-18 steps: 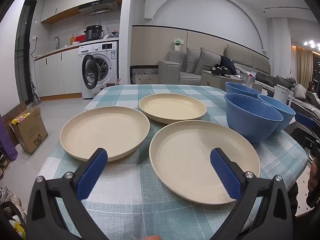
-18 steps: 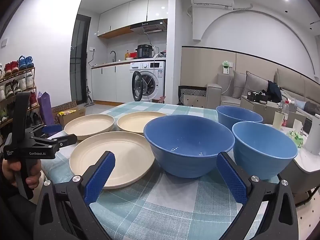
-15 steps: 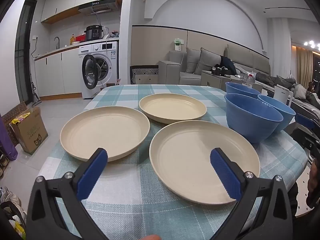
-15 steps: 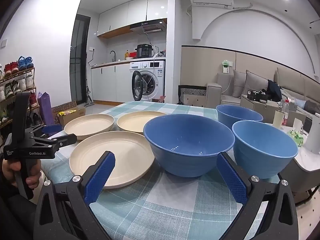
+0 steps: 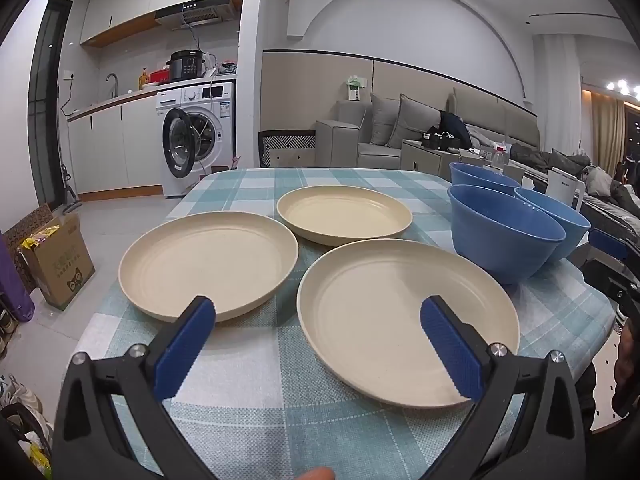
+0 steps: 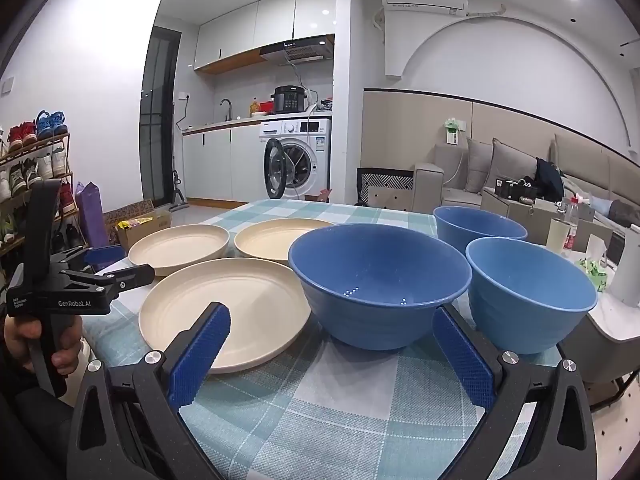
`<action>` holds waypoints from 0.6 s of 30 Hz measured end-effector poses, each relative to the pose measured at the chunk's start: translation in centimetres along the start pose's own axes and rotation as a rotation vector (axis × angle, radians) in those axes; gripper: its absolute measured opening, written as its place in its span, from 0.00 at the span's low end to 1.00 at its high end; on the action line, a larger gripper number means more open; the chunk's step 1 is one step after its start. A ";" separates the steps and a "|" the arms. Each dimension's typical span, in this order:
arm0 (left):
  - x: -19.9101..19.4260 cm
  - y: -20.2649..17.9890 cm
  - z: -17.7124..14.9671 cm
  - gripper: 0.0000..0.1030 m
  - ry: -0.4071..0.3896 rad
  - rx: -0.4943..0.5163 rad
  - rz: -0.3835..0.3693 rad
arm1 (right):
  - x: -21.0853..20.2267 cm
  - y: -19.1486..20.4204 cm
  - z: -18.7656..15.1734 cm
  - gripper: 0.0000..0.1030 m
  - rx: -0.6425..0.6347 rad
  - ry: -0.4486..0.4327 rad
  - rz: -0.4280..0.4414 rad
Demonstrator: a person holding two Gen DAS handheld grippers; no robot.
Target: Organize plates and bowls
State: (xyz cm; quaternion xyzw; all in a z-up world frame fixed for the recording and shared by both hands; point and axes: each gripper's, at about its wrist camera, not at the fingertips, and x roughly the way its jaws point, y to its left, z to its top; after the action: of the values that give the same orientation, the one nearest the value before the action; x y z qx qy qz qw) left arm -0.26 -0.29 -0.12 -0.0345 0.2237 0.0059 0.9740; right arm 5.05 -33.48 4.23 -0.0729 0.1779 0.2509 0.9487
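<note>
Near plate (image 5: 404,320) dead ahead of left claw (image 5: 316,344); near bowl (image 6: 380,284) ahead of right claw (image 6: 330,348); both claws wide open, empty.

A washing machine (image 5: 199,141) with its door swung open can be seen out back, a cardboard box (image 5: 56,256) parked on the floor, and a grey sofa (image 5: 400,132) behind.
</note>
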 end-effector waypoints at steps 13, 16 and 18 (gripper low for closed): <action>0.2 -0.1 0.1 1.00 -0.001 0.009 0.002 | 0.0 0.0 0.1 1.00 0.000 0.002 -0.001; 0.2 0.1 0.2 1.00 -0.001 0.008 0.002 | 0.3 0.0 -0.1 1.00 0.000 0.005 0.000; 0.2 0.1 0.2 1.00 -0.001 0.008 0.002 | 0.3 0.4 -0.7 1.00 0.000 0.005 -0.001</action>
State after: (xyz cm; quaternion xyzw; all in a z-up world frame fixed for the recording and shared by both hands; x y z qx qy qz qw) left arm 0.01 -0.19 -0.07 -0.0304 0.2235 0.0059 0.9742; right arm 4.87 -33.20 3.47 -0.0734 0.1805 0.2502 0.9484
